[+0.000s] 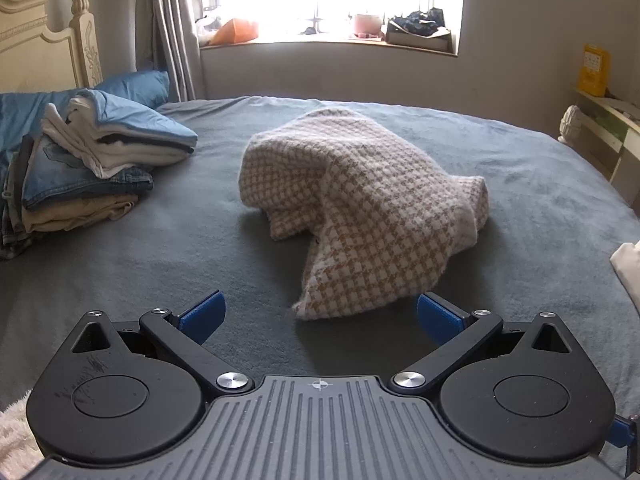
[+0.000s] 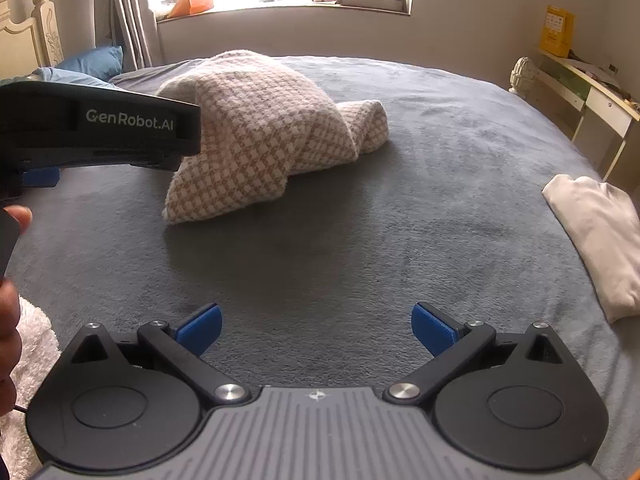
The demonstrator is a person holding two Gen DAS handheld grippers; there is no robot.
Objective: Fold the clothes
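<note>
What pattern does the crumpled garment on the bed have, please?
Tan-and-cream houndstooth garment, clearest in the left wrist view.

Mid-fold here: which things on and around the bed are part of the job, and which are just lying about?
Part of the job:
- checked knit garment, crumpled, unfolded
- folded stack
- white folded garment
- left gripper, right gripper, both open

Lying about:
- blue pillow
- windowsill clutter
- yellow box

Bare bedspread [image 2: 360,248] ahead; sweater [image 1: 360,208] heaped centre, stack [image 1: 92,160] left.
</note>
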